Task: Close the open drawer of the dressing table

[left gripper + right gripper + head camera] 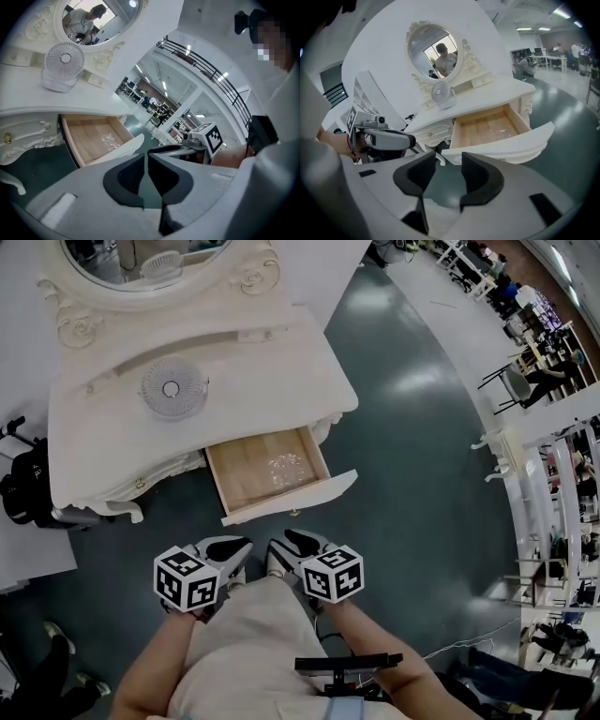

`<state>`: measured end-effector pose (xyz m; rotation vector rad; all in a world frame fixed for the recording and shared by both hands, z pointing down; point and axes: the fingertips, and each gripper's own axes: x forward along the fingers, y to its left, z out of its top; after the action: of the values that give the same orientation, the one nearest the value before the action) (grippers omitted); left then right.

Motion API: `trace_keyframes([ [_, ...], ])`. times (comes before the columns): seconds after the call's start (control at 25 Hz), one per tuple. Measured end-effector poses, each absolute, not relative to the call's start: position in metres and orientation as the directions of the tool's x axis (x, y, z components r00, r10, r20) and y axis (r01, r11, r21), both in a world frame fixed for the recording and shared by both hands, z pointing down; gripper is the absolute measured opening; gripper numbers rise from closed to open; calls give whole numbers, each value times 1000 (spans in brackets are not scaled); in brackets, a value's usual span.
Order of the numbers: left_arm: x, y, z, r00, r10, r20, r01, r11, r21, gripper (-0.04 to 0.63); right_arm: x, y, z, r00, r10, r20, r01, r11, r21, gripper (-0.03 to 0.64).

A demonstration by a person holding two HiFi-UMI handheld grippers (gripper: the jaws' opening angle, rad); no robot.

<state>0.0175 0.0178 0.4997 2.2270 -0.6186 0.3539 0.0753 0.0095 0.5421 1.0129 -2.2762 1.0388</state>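
The white dressing table point(272, 381) stands ahead of me with its wooden drawer point(267, 470) pulled out, the white curved front point(291, 498) toward me. A bit of clear crinkled plastic point(286, 465) lies inside. Both grippers hang side by side just short of the drawer front, touching nothing. My left gripper point(234, 547) has its pads together with nothing between them point(146, 157). My right gripper point(292, 540) stands open and empty point(447, 161). The drawer also shows in the left gripper view point(93, 138) and the right gripper view point(487, 126).
A small white fan point(173, 387) sits on the tabletop below the oval mirror point(141, 259). Black equipment point(23, 484) stands left of the table. Someone's shoes point(56, 634) are at the lower left. Chairs and desks point(511, 381) line the right side across dark green floor.
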Motion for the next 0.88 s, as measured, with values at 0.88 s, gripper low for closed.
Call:
trace_keyframes([
  [0.88, 38, 5, 577, 793, -263, 549, -600, -488, 633, 11, 132, -23, 655, -435, -382, 815, -891, 310, -330, 209],
])
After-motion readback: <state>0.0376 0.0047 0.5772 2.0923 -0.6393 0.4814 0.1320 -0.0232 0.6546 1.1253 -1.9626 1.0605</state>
